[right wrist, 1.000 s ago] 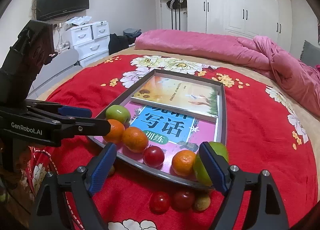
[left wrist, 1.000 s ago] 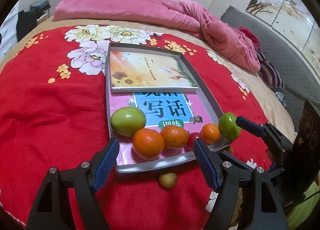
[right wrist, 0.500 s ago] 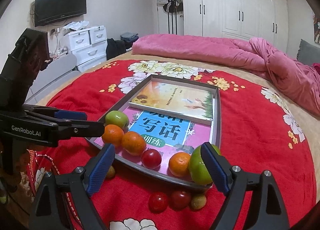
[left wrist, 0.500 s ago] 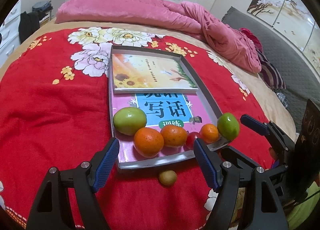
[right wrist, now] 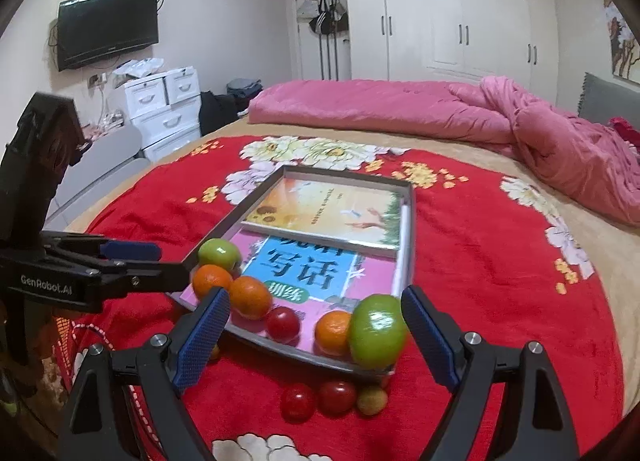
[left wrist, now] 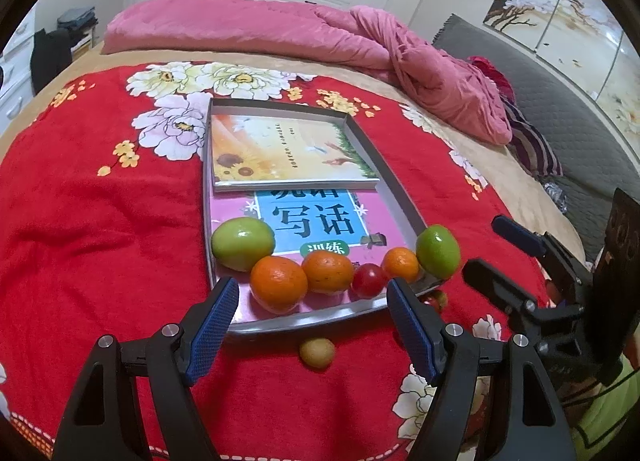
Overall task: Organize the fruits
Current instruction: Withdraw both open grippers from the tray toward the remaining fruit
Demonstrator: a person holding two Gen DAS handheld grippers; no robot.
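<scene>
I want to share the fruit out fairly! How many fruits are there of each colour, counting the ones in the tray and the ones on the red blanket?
Big green round fruits: 2
Orange round fruits: 3
Small red round fruits: 3
Small yellowish round fruits: 2
Total: 10

The left gripper [right wrist: 132, 257] bore "GenRobot.AI" in white on its black side. Ahead of the right gripper [right wrist: 312, 337], the pink-and-blue book [right wrist: 304, 269] read "写话" and, on a green oval, "训练".
</scene>
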